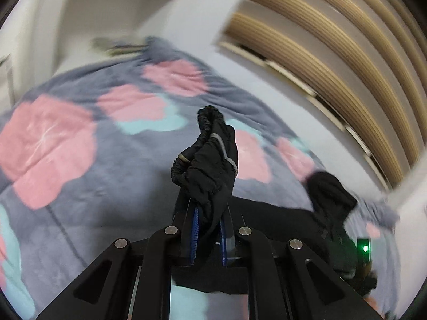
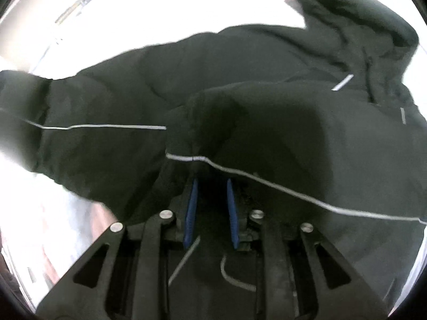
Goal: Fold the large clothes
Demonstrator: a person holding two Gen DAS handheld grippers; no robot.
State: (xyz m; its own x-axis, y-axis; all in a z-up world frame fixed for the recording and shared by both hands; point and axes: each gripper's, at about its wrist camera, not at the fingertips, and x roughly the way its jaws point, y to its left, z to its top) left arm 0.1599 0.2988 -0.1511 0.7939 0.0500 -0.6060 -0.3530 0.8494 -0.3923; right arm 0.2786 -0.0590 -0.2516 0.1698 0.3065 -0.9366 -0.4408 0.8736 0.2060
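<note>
A black jacket with thin grey piping lies spread over a bed. In the left wrist view my left gripper (image 1: 209, 208) is shut on a bunched elastic cuff of the jacket sleeve (image 1: 210, 160) and holds it up above the bedspread. The rest of the jacket (image 1: 272, 210) trails down to the right. In the right wrist view my right gripper (image 2: 210, 178) points down into the black jacket (image 2: 240, 66). A thick fold edged with grey piping (image 2: 267, 184) drapes over the fingertips and fills the gap between the blue pads (image 2: 190, 208). The hood (image 2: 360, 13) lies at the upper right.
A grey bedspread (image 1: 80, 160) with pink and light blue blotches covers the bed. Behind it stands a wall of wooden slats (image 1: 333, 53) and a white shelf unit (image 1: 120, 0). A small green light (image 1: 365, 248) glows at the right edge beside the jacket.
</note>
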